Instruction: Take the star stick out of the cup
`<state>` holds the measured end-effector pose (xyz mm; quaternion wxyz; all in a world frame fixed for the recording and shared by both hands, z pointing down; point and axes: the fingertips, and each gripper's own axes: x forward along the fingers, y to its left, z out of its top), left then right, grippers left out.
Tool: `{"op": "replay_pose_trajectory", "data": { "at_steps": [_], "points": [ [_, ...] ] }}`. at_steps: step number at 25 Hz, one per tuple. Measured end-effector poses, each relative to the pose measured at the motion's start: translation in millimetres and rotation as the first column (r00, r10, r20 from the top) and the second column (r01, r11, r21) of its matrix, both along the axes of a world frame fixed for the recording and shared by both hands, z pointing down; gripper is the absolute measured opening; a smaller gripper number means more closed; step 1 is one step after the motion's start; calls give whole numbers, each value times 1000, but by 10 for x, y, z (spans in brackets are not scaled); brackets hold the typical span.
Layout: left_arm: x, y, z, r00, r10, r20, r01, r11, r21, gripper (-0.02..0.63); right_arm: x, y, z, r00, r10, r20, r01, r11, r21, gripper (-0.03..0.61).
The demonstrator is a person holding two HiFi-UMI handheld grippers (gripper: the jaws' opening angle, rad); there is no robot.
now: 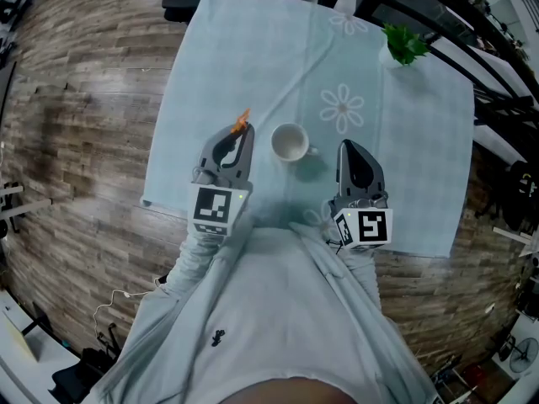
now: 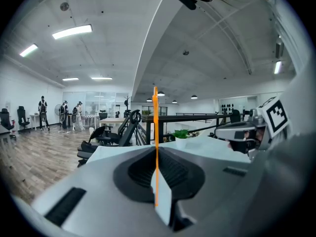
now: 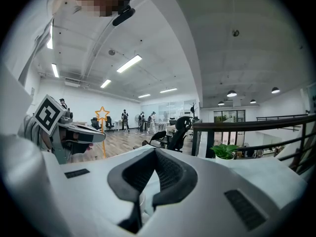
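Note:
An orange star stick (image 1: 242,122) is pinched in my left gripper (image 1: 238,139), which is shut on it and held just left of the white cup (image 1: 290,144). The stick is clear of the cup. In the left gripper view the thin orange stick (image 2: 156,142) stands upright between the closed jaws of the left gripper (image 2: 157,154). My right gripper (image 1: 349,150) hovers to the right of the cup, shut with nothing in it. The right gripper view shows the star (image 3: 102,113) above the left gripper (image 3: 74,132), beyond the right gripper (image 3: 152,157).
The cup stands on a pale blue tablecloth (image 1: 253,66) with flower prints. A small green plant (image 1: 404,44) sits at the table's far right corner. Wooden floor surrounds the table; office chairs and people stand far off.

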<state>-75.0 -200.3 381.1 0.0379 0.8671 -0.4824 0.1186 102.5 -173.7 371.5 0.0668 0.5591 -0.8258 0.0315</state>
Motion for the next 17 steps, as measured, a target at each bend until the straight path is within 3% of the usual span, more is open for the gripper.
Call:
{"op": "replay_pose_trajectory", "data": {
  "at_steps": [17],
  "points": [
    [58,1,-12,1000,17,-8,-17,1000,3,26,-8,26,44,1000,-9,-8,8,1000,-13,15]
  ]
}}
